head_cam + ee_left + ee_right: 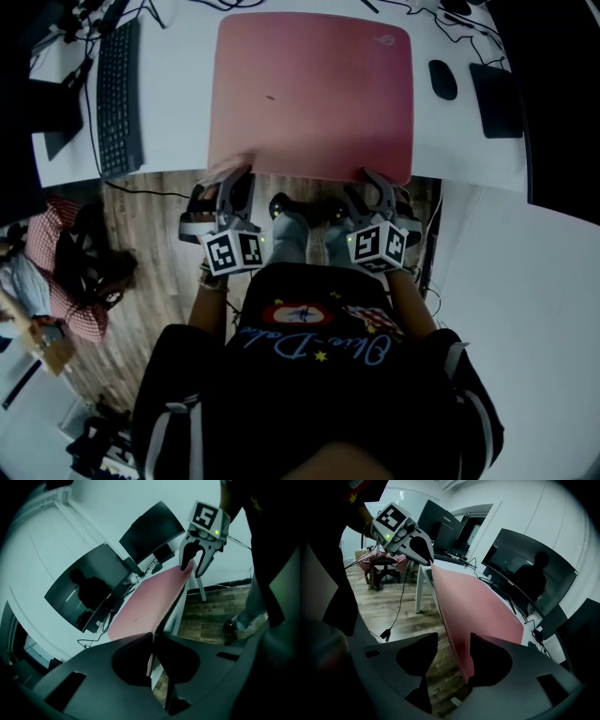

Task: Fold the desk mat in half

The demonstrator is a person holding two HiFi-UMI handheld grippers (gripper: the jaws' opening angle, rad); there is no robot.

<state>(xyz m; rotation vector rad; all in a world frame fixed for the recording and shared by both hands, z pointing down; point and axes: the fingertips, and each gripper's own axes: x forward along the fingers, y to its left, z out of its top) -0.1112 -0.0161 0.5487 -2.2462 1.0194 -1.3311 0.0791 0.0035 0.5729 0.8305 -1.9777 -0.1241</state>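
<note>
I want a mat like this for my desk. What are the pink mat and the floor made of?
Pink mat: probably cloth over soft rubber or foam. It is matte with no shine, has a stitched edge, and its near corner bends up off the white desk.
Floor: wood or wood-look laminate, with brown planks showing grain and seams. Which of the two it is, the look leaves open.
</note>
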